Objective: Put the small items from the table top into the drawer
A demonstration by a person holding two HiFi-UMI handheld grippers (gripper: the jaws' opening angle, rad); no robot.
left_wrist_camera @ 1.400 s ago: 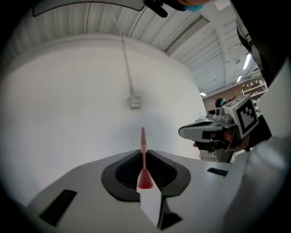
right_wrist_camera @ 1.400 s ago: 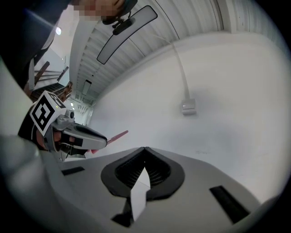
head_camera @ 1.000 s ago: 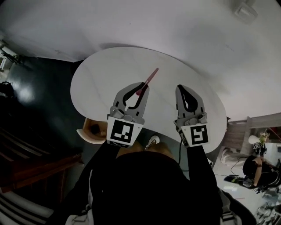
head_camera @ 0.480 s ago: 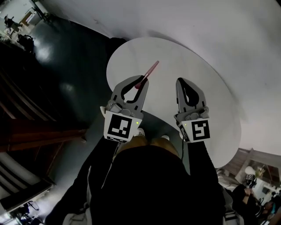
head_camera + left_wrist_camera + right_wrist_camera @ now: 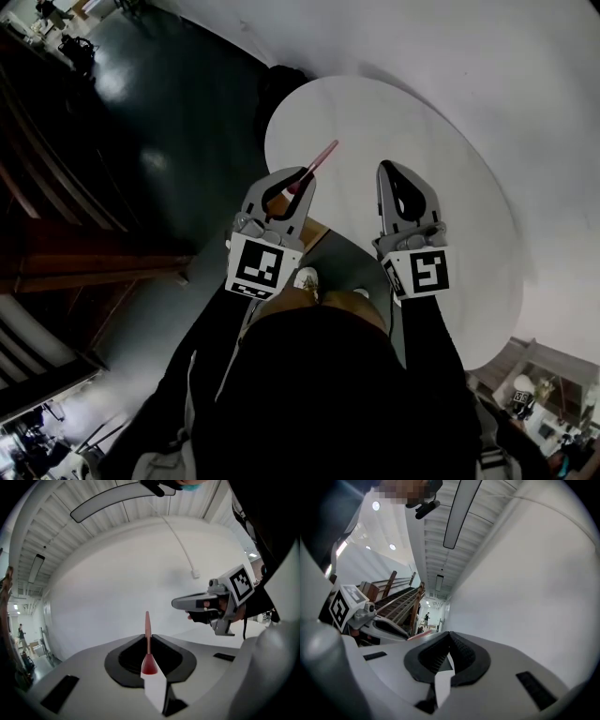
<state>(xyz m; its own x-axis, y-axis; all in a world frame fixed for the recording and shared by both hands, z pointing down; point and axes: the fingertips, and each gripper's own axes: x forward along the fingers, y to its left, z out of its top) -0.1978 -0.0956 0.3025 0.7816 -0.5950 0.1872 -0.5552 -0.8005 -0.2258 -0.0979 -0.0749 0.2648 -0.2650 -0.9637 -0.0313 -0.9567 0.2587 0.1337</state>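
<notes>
Found the left tongs point(image 5: 306, 180) pinching a thin pink stick point(image 5: 148, 641) by its thicker red end. Read the hold in the left gripper view: red end wedged between the two pads, slim shaft running straight out past the tips into open air.

Found the right tongs point(image 5: 450, 634) pressed together, with nothing between them.

Saw both pairs side by side in the head view, well apart, pointing the same way, marker cubes nearest the body. Judged both held up off any surface.

Placed the white round table point(image 5: 441, 159) beneath and ahead of the right tongs. Put the left tongs at its near left rim, the stick's far end showing over the tabletop.

Noted a brown wooden patch point(image 5: 311, 232) just behind the left tongs' tips, at the table rim; could not tell what it belongs to. Noted a white shoe point(image 5: 307, 278) lower down, between the two pairs. Logged dark floor point(image 5: 169, 141) off to the left of the left tongs and a plain white wall point(image 5: 117, 588) ahead of both.
</notes>
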